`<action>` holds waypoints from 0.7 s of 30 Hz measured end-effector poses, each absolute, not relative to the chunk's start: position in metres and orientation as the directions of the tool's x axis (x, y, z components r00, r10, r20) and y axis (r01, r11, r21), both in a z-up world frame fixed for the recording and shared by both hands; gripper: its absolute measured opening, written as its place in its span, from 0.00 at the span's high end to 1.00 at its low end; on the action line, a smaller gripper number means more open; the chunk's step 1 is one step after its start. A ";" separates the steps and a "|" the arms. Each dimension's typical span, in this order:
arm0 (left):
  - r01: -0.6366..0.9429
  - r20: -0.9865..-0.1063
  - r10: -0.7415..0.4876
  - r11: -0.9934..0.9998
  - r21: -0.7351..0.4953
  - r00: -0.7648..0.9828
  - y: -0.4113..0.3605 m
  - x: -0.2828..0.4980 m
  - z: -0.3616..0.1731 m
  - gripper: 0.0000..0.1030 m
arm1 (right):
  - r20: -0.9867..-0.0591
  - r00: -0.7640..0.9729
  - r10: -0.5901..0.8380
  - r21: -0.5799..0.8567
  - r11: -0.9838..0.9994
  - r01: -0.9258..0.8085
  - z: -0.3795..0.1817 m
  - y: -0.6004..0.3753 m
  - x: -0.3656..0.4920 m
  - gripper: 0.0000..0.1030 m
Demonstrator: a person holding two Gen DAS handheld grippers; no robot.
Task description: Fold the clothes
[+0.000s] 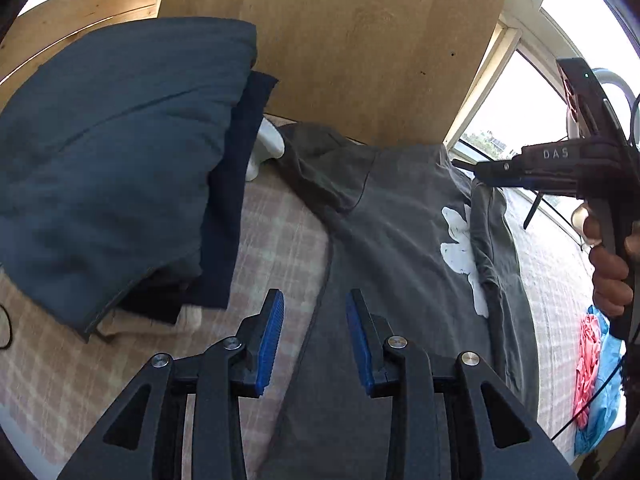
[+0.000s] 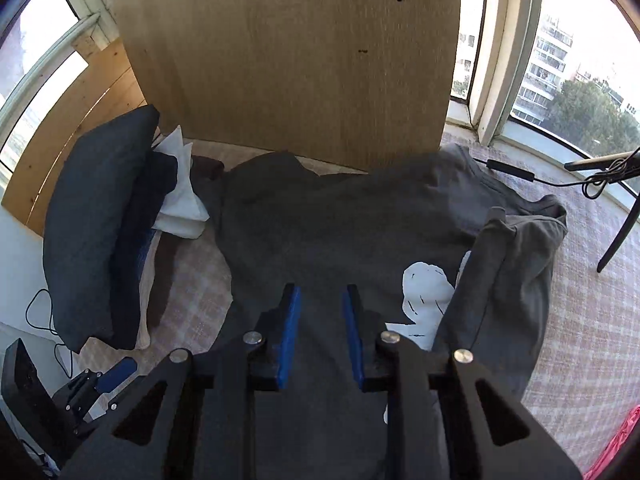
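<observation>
Right now I have one dark grey T-shirt (image 1: 392, 240) with a white print (image 1: 460, 248) spread on the checked bed cover (image 1: 272, 248), its one side already folded over so the print is half covered. My left gripper (image 1: 315, 336) hangs over the shirt's edge with its two blue pads (image 1: 269, 344) a narrow gap apart and nothing between them. My right gripper (image 2: 320, 332) sits above the middle of the shirt (image 2: 320, 220), its two pads (image 2: 290, 340) also narrowly parted and empty. In the left view I see the right gripper's body (image 1: 560, 168) from the side, held by one hand (image 1: 608, 272). Beside the shirt stands one stack of folded clothes (image 2: 120, 232), topped by a dark blue piece (image 1: 112, 152). One wooden board (image 2: 288, 60) rises behind. One pink cloth (image 1: 588, 364) lies on one blue cloth (image 1: 604, 396) at the bed's edge.
</observation>
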State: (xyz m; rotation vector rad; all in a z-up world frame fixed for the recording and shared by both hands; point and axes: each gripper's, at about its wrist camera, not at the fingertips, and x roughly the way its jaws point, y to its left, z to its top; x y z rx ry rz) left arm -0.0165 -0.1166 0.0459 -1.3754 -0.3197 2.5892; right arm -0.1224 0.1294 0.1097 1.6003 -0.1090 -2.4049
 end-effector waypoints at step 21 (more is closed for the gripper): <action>0.133 -0.734 0.265 -0.890 -0.435 -0.626 -0.106 -0.186 -0.020 0.98 | -0.905 -0.325 -0.276 0.221 -0.955 0.196 0.047 0.155 -0.217 0.83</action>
